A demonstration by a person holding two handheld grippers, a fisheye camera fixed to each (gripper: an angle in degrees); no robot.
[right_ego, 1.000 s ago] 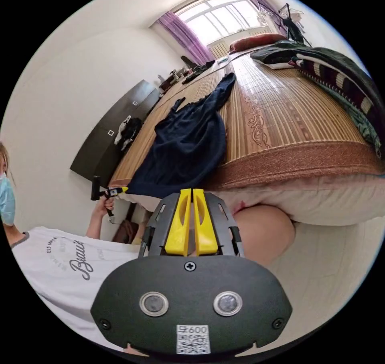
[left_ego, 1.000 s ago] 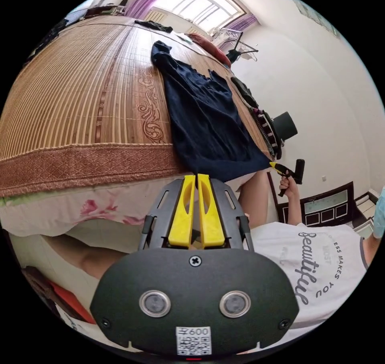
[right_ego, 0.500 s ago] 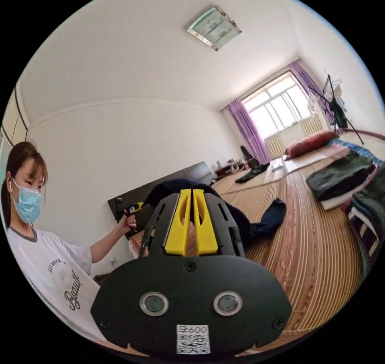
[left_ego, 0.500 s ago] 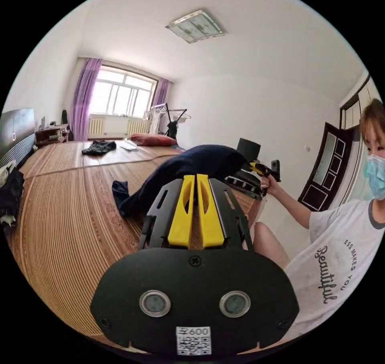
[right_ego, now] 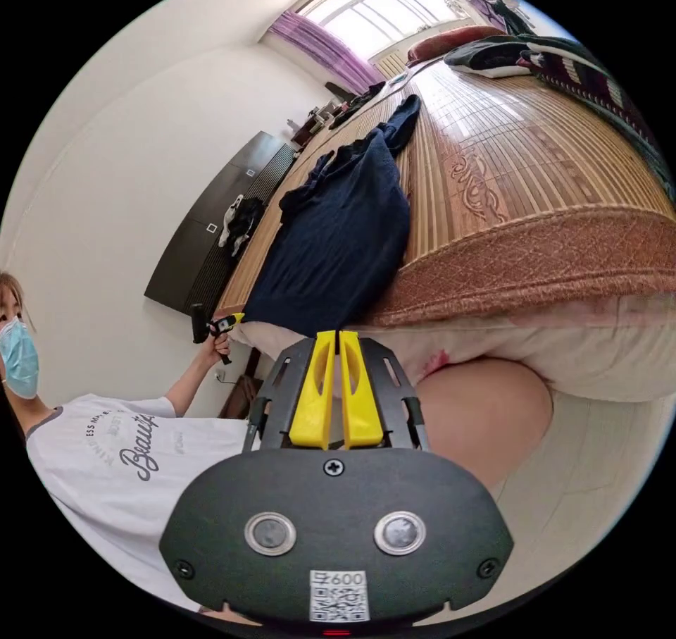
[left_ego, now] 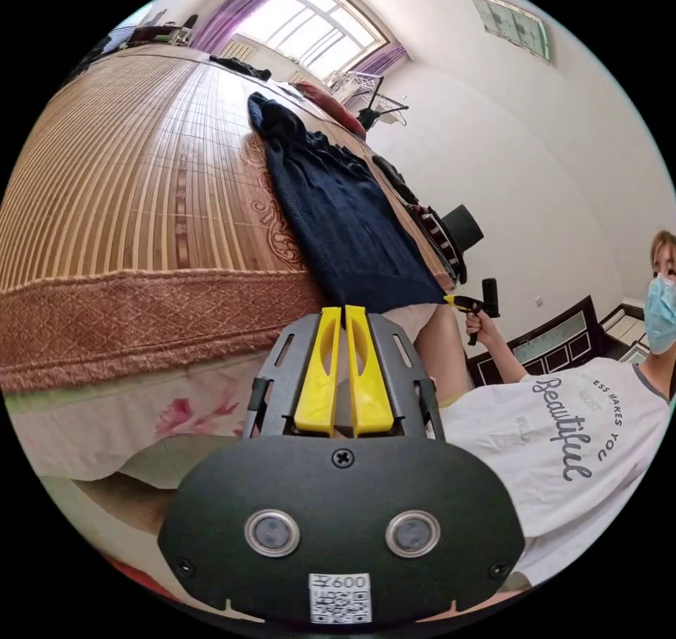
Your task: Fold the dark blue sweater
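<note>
The dark blue sweater (left_ego: 345,216) lies lengthwise on the bamboo bed mat (left_ego: 127,174), its hem at the near bed edge and its sleeves bunched at the far end. My left gripper (left_ego: 343,311) is shut on one hem corner. The right gripper (left_ego: 461,303) pinches the other corner in the person's hand. In the right gripper view the sweater (right_ego: 338,237) spreads over the mat (right_ego: 535,167). There my right gripper (right_ego: 336,334) is shut on the hem, and the left gripper (right_ego: 229,322) holds the far corner.
Folded clothes (left_ego: 436,220) (right_ego: 563,54) are piled along one side of the bed, and a red pillow (right_ego: 443,36) lies at its head. A dark cabinet (right_ego: 211,230) stands by the wall. The person in a white T-shirt (left_ego: 563,427) sits at the bed's foot.
Half a second ago both grippers held the sweater's hem up in the air, the cloth billowing. Now it is back down flat on the mat, smoother than one second ago.
</note>
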